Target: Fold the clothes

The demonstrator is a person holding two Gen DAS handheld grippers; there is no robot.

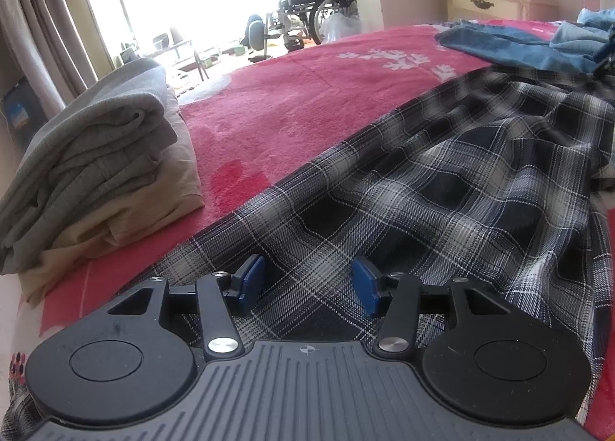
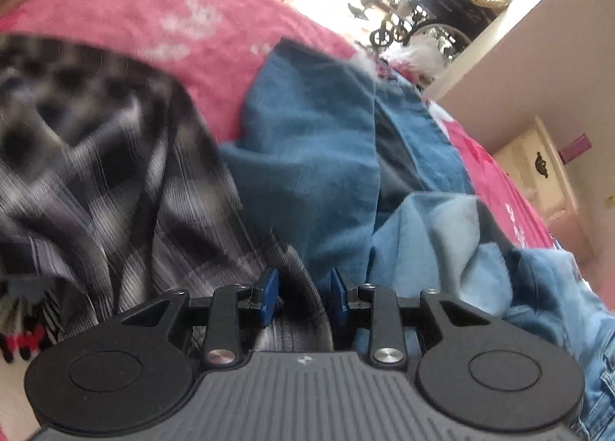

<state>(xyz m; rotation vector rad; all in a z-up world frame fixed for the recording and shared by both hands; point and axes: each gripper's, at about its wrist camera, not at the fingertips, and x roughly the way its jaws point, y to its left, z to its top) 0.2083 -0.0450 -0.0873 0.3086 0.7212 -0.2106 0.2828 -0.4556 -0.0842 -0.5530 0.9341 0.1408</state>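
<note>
Spreading the plaid shirt (image 1: 442, 172) flat on the bed (image 1: 292, 95) beside the folded pile (image 1: 96, 172), left tool (image 1: 307, 285) and right tool (image 2: 303, 295) both hovering open over it, probably needing a hem grip next.
</note>
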